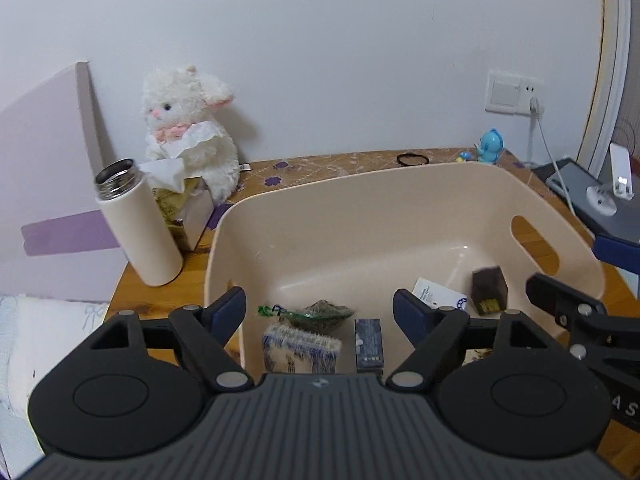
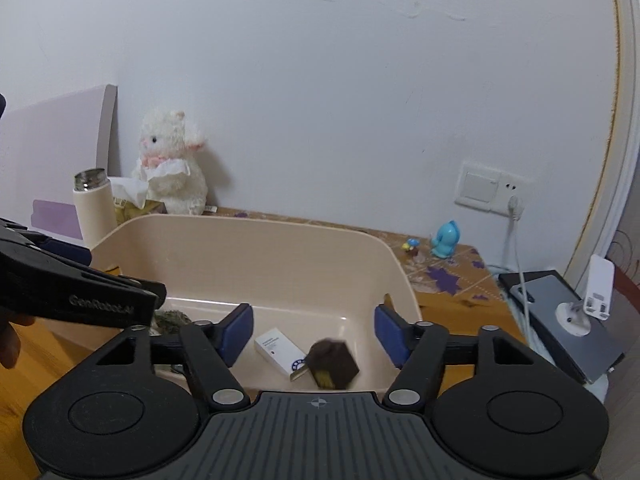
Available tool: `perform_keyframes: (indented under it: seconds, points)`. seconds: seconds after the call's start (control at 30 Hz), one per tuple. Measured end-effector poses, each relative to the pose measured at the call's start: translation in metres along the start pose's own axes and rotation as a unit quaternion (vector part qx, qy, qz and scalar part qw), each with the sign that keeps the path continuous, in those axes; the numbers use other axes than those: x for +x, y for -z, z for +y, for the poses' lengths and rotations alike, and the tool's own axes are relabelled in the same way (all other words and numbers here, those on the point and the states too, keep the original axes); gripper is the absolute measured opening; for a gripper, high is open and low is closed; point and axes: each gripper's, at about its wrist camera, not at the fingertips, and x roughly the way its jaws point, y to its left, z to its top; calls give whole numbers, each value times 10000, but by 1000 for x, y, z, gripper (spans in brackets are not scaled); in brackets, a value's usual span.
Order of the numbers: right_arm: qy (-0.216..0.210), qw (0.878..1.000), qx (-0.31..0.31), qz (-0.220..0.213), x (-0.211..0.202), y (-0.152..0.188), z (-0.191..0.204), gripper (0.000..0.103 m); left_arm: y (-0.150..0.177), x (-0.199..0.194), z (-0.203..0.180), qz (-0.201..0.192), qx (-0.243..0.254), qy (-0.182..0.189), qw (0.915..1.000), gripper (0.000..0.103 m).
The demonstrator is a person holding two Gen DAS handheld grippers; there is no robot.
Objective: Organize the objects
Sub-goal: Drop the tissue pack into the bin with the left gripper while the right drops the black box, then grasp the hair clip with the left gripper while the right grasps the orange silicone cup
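Both claws are seen spread wide with nothing held between their blue pads: the left claw (image 1: 320, 308) over the near left part of a beige plastic bin (image 1: 400, 216), the right claw (image 2: 314, 330) over its near right part. "GenRobot.AI" can be read on the left claw's side in the right wrist view.

Five things are counted on the bin floor. Nearest the left claw lie a blue-and-white printed packet (image 1: 302, 348), its print too blurred to read, and a dark blue flat box (image 1: 369, 344) just beside it. Behind these a green crumpled bag (image 1: 320, 312) is seen. Toward the right, a white card box (image 2: 280, 350) with small unreadable print and a round blue emblem lies touching a dark brown cube box (image 2: 334, 364) with a yellow label, blurred.

Beyond the bin, on the wooden bench (image 1: 120, 300), one cream flask (image 1: 138, 222) stands uncapped, near a tissue box (image 1: 188, 208) and one white plush rabbit (image 1: 188, 128). One black hair band (image 1: 413, 159) and one blue figurine (image 1: 490, 146) are set by the wall
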Motion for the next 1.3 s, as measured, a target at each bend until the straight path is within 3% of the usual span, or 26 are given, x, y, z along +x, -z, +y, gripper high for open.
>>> perform_keyframes:
  seconds: [0.23,0.5,0.87,1.03,1.3]
  points:
    - [5,9999,-119,-7,-33,13,5,86,13,-33,6,-92,-75,-20,9999,82]
    - [-13,9996,-147,248,-45,42,8,86,48,-51,8,34,-109,37,9999,82]
    - [53,9976,-249,644,-41,75,7,86,90,-30,-5,560,-115,130,9983,82]
    - [-23,9950,-155,982,-23,87,2,86,102,-15,-18,644,51,263,9976,82]
    - [28,9913,-45,1318,10,104,-7,86,110,15,-24,839,-140,276,9960,82]
